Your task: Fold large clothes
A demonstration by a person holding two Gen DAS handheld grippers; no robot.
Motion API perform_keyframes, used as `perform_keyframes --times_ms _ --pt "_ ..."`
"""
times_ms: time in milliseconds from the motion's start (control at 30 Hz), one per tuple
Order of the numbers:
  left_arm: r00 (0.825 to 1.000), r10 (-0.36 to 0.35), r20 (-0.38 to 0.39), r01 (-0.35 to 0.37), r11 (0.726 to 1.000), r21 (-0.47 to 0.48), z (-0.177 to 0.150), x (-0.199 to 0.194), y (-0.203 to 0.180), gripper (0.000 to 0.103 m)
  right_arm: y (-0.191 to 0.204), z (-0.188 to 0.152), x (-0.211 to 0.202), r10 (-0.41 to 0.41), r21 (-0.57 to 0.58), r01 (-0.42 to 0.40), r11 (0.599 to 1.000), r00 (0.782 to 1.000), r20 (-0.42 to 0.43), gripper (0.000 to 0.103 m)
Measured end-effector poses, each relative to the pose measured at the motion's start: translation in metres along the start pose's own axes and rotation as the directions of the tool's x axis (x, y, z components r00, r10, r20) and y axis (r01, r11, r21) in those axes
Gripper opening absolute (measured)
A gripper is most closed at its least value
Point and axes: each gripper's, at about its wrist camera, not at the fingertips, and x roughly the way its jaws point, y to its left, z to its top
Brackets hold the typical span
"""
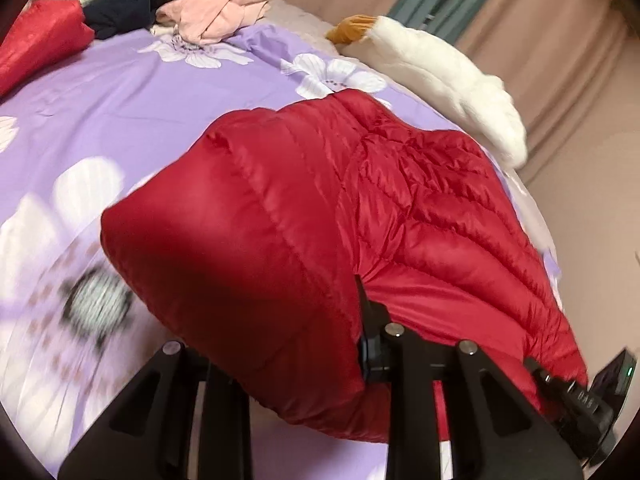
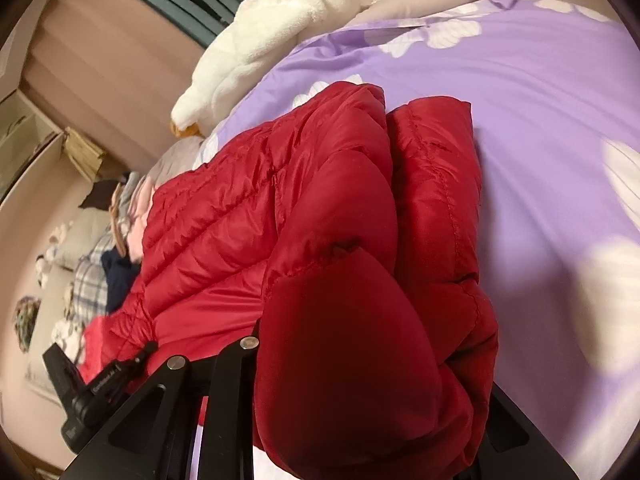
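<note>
A red quilted down jacket (image 1: pixel 304 216) lies bunched on a purple flowered bed sheet (image 1: pixel 132 92). My left gripper (image 1: pixel 320 352) is shut on a puffy fold of the jacket, which bulges over and hides its fingertips. In the right wrist view the same red jacket (image 2: pixel 320 208) fills the centre. My right gripper (image 2: pixel 360 380) is shut on a thick fold of it, which covers the fingers. The other gripper (image 2: pixel 96 384) shows at the lower left of that view, close by along the jacket's edge.
A white plush toy (image 1: pixel 448 76) lies at the bed's far edge by the pink curtain. A pile of pink, dark blue and plaid clothes (image 1: pixel 192 4) sits at the head of the bed, with another red garment (image 1: pixel 40 48) at the left.
</note>
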Motion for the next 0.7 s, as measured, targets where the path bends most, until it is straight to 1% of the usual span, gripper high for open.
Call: perform_keyframes --times_ms 100,167,200,233,267,300,333,367,400,433,500,533,600,633,667,700 --pt "1.0 0.016 0.001 -0.016 0.998 0.068 -0.029 -0.019 -0.004 0.029 -0.005 -0.016 -0.013 -0.028 0.003 0.028 1.0 1.0 -0.003 0.024" --pt "1.0 0.023 -0.001 -0.023 0.995 0.1 -0.039 -0.028 -0.007 0.029 -0.008 -0.022 -0.019 -0.039 0.023 0.039 0.999 0.999 -0.005 0.026" --pt "1.0 0.019 -0.004 -0.018 0.994 0.105 -0.042 -0.032 -0.006 0.031 -0.009 -0.022 -0.021 -0.052 0.024 0.052 0.998 0.999 -0.007 0.03" --pt "1.0 0.014 -0.005 -0.014 0.994 0.104 -0.043 -0.034 -0.005 0.035 -0.009 -0.021 -0.022 -0.071 0.024 0.072 0.997 0.997 -0.014 0.036" --pt "1.0 0.01 -0.005 -0.009 0.995 0.101 -0.044 -0.036 -0.002 0.042 -0.01 -0.02 -0.026 -0.102 0.026 0.103 0.994 0.995 -0.019 0.039" --pt "1.0 0.013 -0.007 -0.012 0.995 0.1 -0.045 -0.038 0.001 0.046 -0.011 -0.02 -0.031 -0.127 0.027 0.127 0.991 0.992 -0.018 0.045" --pt "1.0 0.013 -0.011 -0.012 0.995 0.096 -0.047 -0.04 0.005 0.056 -0.01 -0.019 -0.038 -0.156 0.025 0.156 0.987 0.988 -0.008 0.045" --pt "1.0 0.018 -0.019 -0.016 0.996 0.087 -0.046 -0.041 0.01 0.063 -0.01 -0.019 -0.048 -0.179 0.011 0.179 0.984 0.984 0.011 0.046" --pt "1.0 0.016 -0.025 -0.015 0.998 0.068 -0.045 -0.041 0.016 0.073 -0.007 -0.02 -0.057 -0.198 -0.011 0.199 0.98 0.98 0.033 0.046" --pt "1.0 -0.005 -0.029 0.006 0.999 0.048 -0.044 -0.042 0.022 0.077 -0.005 -0.02 -0.063 -0.227 -0.028 0.229 0.973 0.973 0.049 0.046" --pt "0.996 -0.074 -0.048 0.073 0.997 -0.015 -0.04 -0.04 0.038 0.078 0.004 -0.02 -0.07 -0.282 -0.062 0.286 0.956 0.957 0.074 0.046" --pt "0.993 -0.105 -0.056 0.102 0.993 -0.055 -0.038 -0.036 0.046 0.08 0.01 -0.019 -0.073 -0.319 -0.091 0.327 0.941 0.944 0.088 0.046" --pt "0.987 -0.15 -0.065 0.145 0.986 -0.083 -0.035 -0.025 0.051 0.085 0.022 -0.016 -0.083 -0.42 -0.136 0.441 0.887 0.893 0.16 0.046" --pt "0.982 -0.168 -0.081 0.16 0.983 -0.088 -0.032 -0.017 0.052 0.087 0.025 -0.014 -0.089 -0.463 -0.13 0.493 0.86 0.862 0.208 0.046" --pt "0.98 -0.175 -0.095 0.165 0.981 -0.101 -0.028 -0.011 0.05 0.087 0.026 -0.012 -0.096 -0.479 -0.103 0.512 0.853 0.846 0.235 0.046" --pt "0.979 -0.179 -0.093 0.168 0.98 -0.109 -0.024 -0.009 0.048 0.086 0.025 -0.009 -0.104 -0.436 -0.072 0.467 0.882 0.863 0.253 0.046"
